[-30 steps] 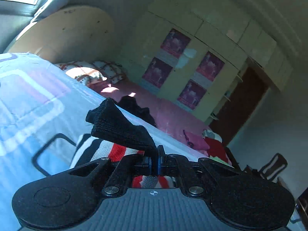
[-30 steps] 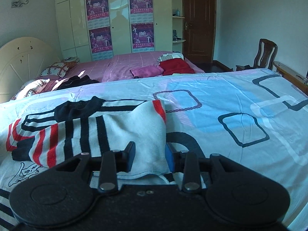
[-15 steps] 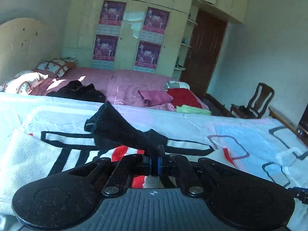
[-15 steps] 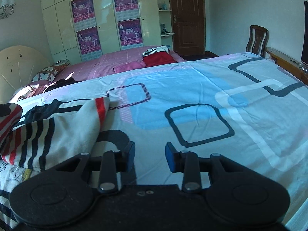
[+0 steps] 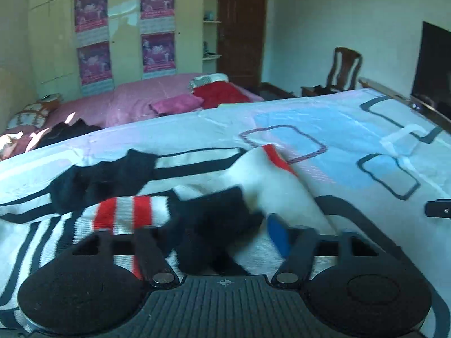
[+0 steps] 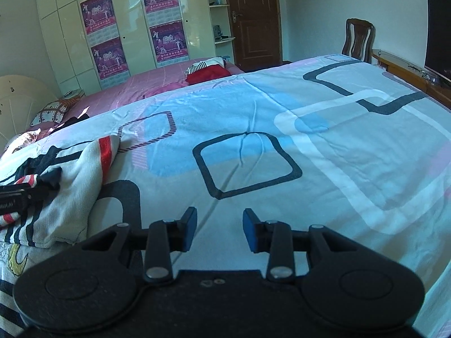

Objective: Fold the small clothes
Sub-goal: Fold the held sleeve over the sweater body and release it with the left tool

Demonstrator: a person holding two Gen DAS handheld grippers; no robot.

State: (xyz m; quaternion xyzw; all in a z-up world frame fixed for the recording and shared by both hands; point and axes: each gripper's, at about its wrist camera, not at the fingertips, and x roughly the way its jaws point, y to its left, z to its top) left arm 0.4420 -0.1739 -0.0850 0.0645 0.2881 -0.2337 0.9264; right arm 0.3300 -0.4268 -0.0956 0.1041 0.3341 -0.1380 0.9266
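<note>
A white knitted sweater [image 5: 282, 191] with black and red stripes lies crumpled on the patterned bedsheet [image 5: 324, 118]. My left gripper [image 5: 225, 233] hovers low over it and its jaws are opening. The sweater's black cuff [image 5: 214, 225] lies loose between them, and the pads do not press on it. In the right wrist view the sweater [image 6: 79, 186] sits at the left, with the left gripper [image 6: 17, 197] on it at the frame edge. My right gripper [image 6: 220, 229] stands open over bare bedsheet [image 6: 282, 129], to the right of the sweater, with nothing between its fingers.
Another garment with a cartoon print [image 6: 14, 259] lies under the sweater at the near left. A pink bed [image 5: 135, 101] with piled clothes stands behind. A wooden chair [image 5: 345, 70], a door [image 6: 253, 19] and a dark screen [image 6: 438, 25] are at the back right.
The left gripper swung right across the bed with the black cuff pinched, then its jaws opened and the cuff dropped onto the sweater. The right gripper moved right, off the sweater, onto bare sheet.
</note>
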